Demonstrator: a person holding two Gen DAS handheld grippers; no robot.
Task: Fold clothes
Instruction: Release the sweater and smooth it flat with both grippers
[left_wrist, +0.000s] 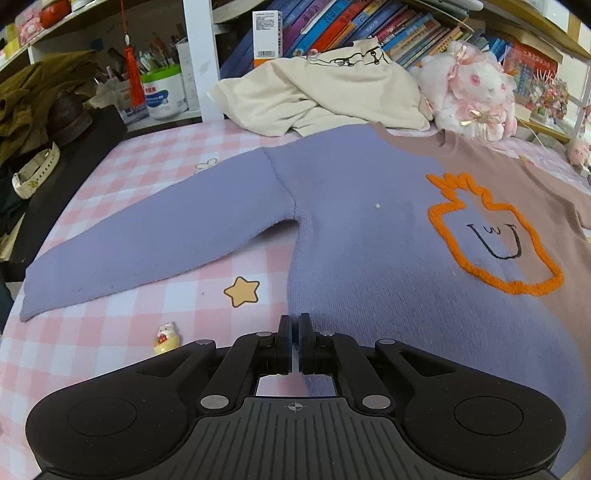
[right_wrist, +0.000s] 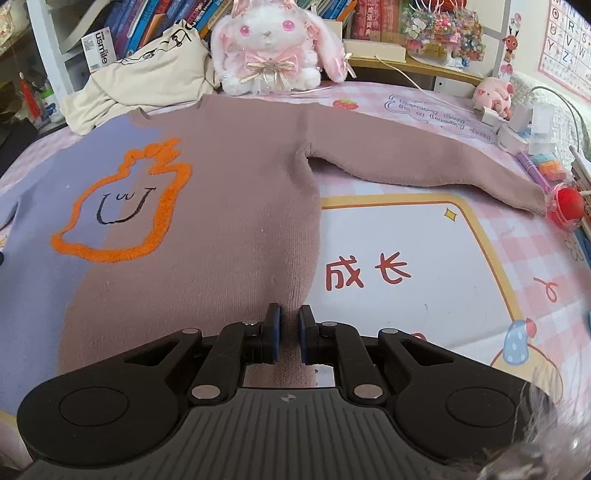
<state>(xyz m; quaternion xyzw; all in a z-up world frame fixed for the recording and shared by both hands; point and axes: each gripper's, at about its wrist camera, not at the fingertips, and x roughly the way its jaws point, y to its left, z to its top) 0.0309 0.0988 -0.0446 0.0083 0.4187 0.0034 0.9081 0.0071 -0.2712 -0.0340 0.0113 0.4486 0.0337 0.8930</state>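
While the sweater (left_wrist: 362, 206) lies flat ahead, your left gripper (left_wrist: 294, 328) and right gripper (right_wrist: 289, 319) each pinch its near hem.

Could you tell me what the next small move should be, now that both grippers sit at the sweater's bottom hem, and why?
Probably lift both hem corners together and carry them toward the neckline. The left gripper is shut on the purple corner of the sweater, the right gripper on the brown one, and the sweater lies flat with both sleeves spread, still unfolded.
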